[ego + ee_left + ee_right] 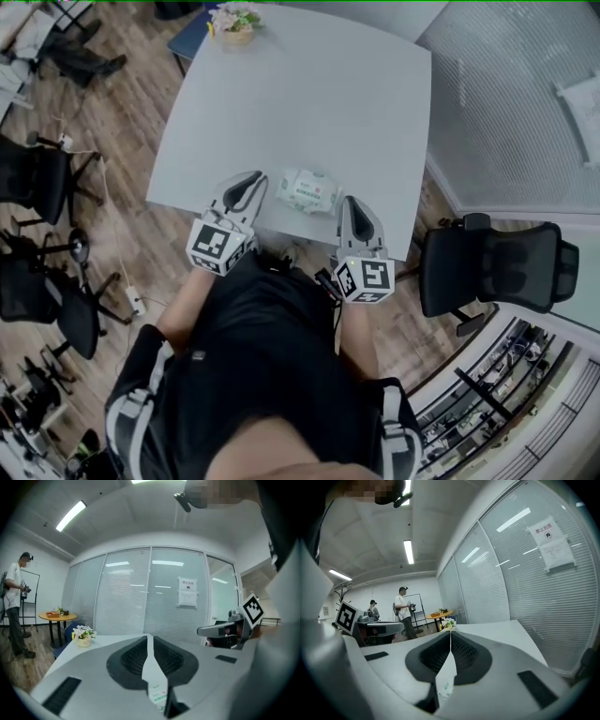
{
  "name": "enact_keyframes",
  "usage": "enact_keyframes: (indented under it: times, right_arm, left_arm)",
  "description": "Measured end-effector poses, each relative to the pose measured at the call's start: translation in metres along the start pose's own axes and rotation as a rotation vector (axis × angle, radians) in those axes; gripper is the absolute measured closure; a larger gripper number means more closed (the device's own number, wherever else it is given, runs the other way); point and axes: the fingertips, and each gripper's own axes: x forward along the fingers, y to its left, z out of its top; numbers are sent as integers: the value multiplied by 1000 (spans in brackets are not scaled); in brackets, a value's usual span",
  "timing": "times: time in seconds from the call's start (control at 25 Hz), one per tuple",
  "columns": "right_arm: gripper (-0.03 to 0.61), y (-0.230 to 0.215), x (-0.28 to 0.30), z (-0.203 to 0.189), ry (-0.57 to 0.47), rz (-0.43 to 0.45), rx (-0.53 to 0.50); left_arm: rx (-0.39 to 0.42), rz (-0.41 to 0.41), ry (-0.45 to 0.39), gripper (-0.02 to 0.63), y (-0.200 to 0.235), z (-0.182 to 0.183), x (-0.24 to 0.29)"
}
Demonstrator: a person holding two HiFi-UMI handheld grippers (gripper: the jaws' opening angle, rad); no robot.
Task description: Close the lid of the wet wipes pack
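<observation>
Where the white table ends nearest us, left gripper and right gripper flank the wet wipes pack — jaws together on nothing, seemingly above it. We cannot read its lid; pressing it shut would first need a descent.

The left gripper and right gripper have pale grey shells, with black ribbed pads lining the jaws. At the rear of each sits a white cube bearing black square markers. Behind the tongs, the person wears a black top with grey-and-white straps.
</observation>
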Motion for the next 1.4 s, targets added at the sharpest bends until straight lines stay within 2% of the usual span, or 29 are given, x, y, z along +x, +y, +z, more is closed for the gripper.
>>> enact_keyframes:
  times: [0.08,0.4,0.6,0.88,1.4]
  right_arm:
    - [551,1,2,-2,6,-15,2]
    - [554,9,2,3,-9,-51,11]
    - [554,13,1,5,-9,-72,10]
    - [555,15,-1,2,4,-83,4]
    - [557,19,4,2,9,-84,6]
  left_arm:
    - [-12,-27,-22,558,3,7,0]
    - [-3,-51,-68,558,10,28,-11]
    - [10,-63,-64,561,12,28,-13]
    - [-16,-36,-77,589,19,30,-16]
    - [0,-25,-58,591,29,29,-16]
